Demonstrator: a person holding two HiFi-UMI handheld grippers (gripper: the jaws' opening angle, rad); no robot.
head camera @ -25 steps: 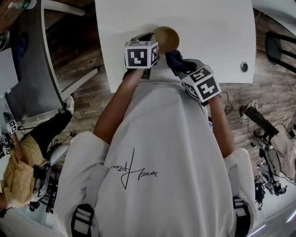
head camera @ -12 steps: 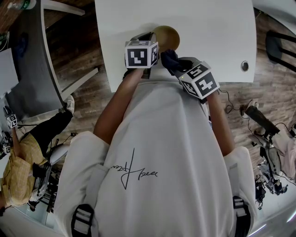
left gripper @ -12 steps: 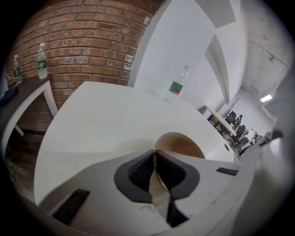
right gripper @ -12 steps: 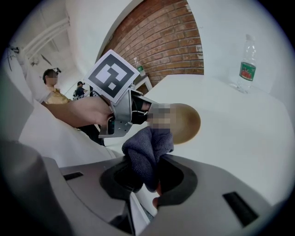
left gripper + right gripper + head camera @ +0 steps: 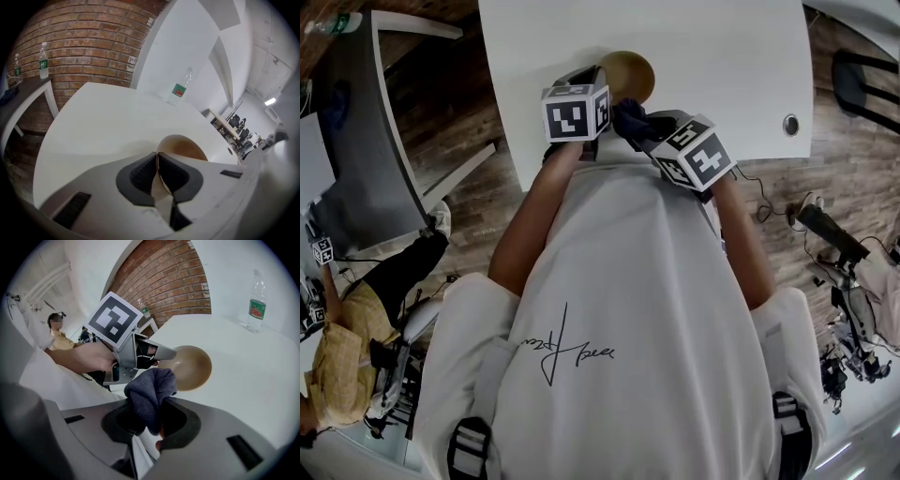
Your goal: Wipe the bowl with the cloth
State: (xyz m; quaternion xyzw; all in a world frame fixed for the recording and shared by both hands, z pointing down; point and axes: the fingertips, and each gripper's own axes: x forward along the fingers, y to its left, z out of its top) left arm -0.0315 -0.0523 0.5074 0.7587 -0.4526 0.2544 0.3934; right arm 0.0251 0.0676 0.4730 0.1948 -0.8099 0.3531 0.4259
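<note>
A tan wooden bowl (image 5: 628,73) is held tilted over the near edge of the white table (image 5: 722,56). My left gripper (image 5: 158,180) is shut on the bowl's (image 5: 185,149) rim, which runs between its pads. My right gripper (image 5: 152,425) is shut on a dark blue-grey cloth (image 5: 151,392), bunched and sticking out past the jaws. In the right gripper view the cloth sits just short of the bowl (image 5: 191,367), beside the left gripper (image 5: 140,355). From the head view the cloth (image 5: 630,120) lies between the two marker cubes, right below the bowl.
A plastic water bottle (image 5: 180,87) stands on the far side of the table; it also shows in the right gripper view, the bottle (image 5: 254,301). A cable hole (image 5: 790,124) is near the table's right edge. A seated person (image 5: 342,356) is at the left, by a grey table (image 5: 356,141).
My right gripper has moved left and up with the cloth, closing in on the bowl. The left gripper and bowl have barely shifted.
</note>
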